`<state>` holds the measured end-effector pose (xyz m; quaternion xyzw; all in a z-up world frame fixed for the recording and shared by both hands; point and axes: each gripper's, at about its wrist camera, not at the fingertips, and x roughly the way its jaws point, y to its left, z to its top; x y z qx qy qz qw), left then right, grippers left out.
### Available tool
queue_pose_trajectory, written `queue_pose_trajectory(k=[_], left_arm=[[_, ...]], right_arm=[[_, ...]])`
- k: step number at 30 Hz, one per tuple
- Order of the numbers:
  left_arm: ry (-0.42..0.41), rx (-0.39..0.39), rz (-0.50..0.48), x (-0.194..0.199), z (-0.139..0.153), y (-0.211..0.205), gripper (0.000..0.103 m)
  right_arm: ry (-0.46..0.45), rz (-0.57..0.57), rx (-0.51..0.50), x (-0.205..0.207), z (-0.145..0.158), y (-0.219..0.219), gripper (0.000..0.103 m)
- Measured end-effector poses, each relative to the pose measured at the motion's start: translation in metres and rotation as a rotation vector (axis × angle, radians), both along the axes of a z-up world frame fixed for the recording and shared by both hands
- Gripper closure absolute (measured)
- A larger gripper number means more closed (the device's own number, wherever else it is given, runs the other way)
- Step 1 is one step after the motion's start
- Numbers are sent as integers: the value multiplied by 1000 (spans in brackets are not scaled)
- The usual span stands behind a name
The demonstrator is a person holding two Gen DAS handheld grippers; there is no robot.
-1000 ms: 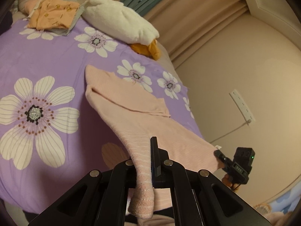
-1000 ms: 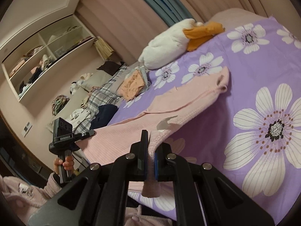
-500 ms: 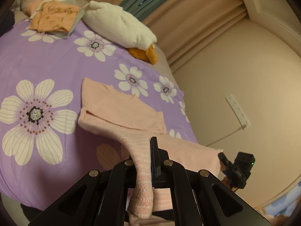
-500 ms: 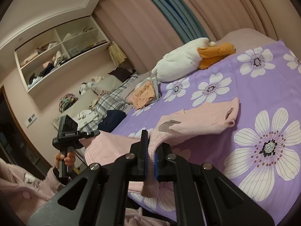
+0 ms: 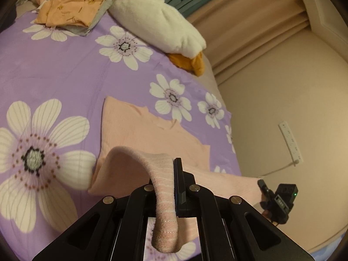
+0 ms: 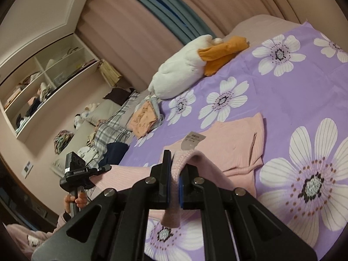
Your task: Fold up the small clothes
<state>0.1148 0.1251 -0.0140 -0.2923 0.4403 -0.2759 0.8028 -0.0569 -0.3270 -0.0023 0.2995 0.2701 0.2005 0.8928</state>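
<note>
A pink knit garment lies partly on the purple flowered bedspread. Its near hem is lifted and stretched between both grippers. My left gripper is shut on one hem corner, which hangs down through the jaws. My right gripper is shut on the other hem corner; the garment shows a white care label on its upper part. The right gripper also shows at the far right of the left wrist view, and the left gripper shows at the left of the right wrist view.
A white and orange plush duck lies at the head of the bed. A stack of folded orange and grey clothes sits at the far corner. A heap of unfolded clothes lies beside the bed. Wall shelves stand behind.
Both grippers have carried the hem forward over the bed. The garment's lower part now arches over its upper part, and more of it rests on the bedspread.
</note>
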Motion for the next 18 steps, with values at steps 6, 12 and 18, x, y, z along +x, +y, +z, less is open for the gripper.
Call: queue_pose_trajectory(k=[6,12,18], left_arm=[[57,10,-3,37,-19,-9,103],[113,28,11,71,-37,-16,103],[166,33,40,101,-59,-18,103]], right_arm=[[59,-46,23,33,-13,-15,96],[133,-79,32,69,-30,-25,95],[208,-93,22,106,-49,-28,95]])
